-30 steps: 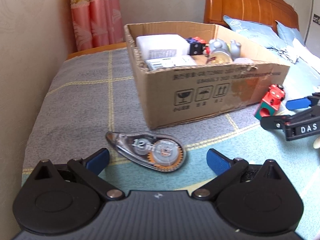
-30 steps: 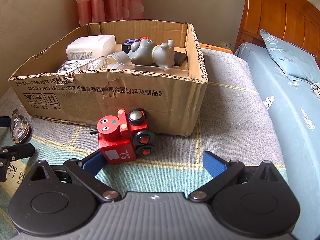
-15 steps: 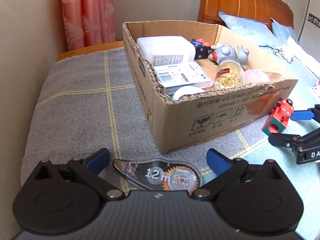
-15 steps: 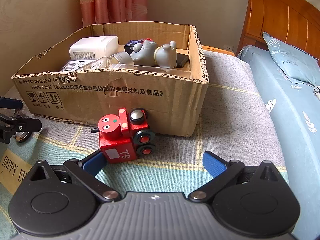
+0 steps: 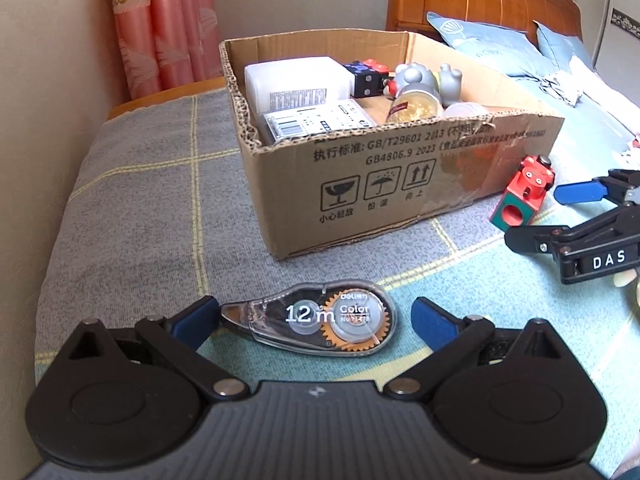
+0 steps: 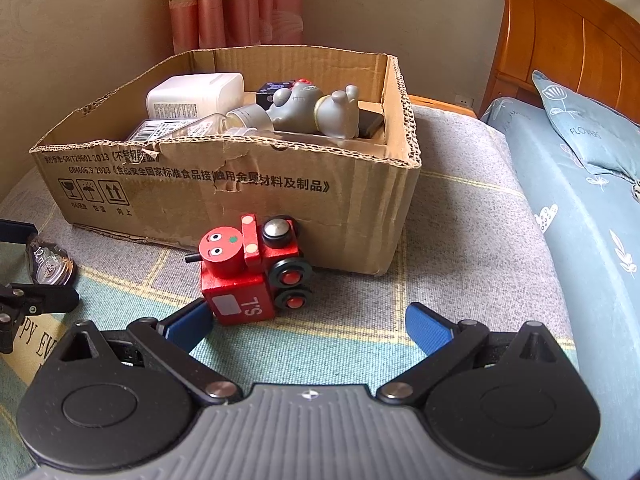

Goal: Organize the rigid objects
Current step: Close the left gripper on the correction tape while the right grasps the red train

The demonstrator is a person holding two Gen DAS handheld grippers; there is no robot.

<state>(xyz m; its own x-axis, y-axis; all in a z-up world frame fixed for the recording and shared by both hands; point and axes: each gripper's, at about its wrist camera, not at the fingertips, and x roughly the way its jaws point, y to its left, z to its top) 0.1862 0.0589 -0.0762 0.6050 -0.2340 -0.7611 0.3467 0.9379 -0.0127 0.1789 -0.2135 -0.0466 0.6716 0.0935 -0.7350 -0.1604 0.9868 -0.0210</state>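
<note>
A clear correction-tape dispenser (image 5: 316,320) marked "12 m" lies flat on the blanket, between the spread blue pads of my left gripper (image 5: 314,318), which is open and not touching it. Beyond it stands the open cardboard box (image 5: 380,184) holding a white container (image 5: 296,80), a grey figurine (image 5: 420,80) and other small items. A red wooden toy train (image 6: 248,276) rests against the box front (image 6: 240,196). My right gripper (image 6: 310,326) is open, its left pad (image 6: 192,324) beside the train's base. The left gripper (image 6: 32,266) and the dispenser (image 6: 48,264) show at the right wrist view's left edge.
A wall (image 5: 48,120) and a pink curtain (image 5: 168,28) close off the left side beyond the bed's edge. A wooden headboard (image 6: 560,52) and blue pillows (image 6: 588,132) lie to the right. Open grey blanket (image 6: 460,220) stretches right of the box.
My left gripper has moved forward, so the tape dispenser now lies between its fingers instead of ahead of them. The right gripper and the train have hardly shifted.
</note>
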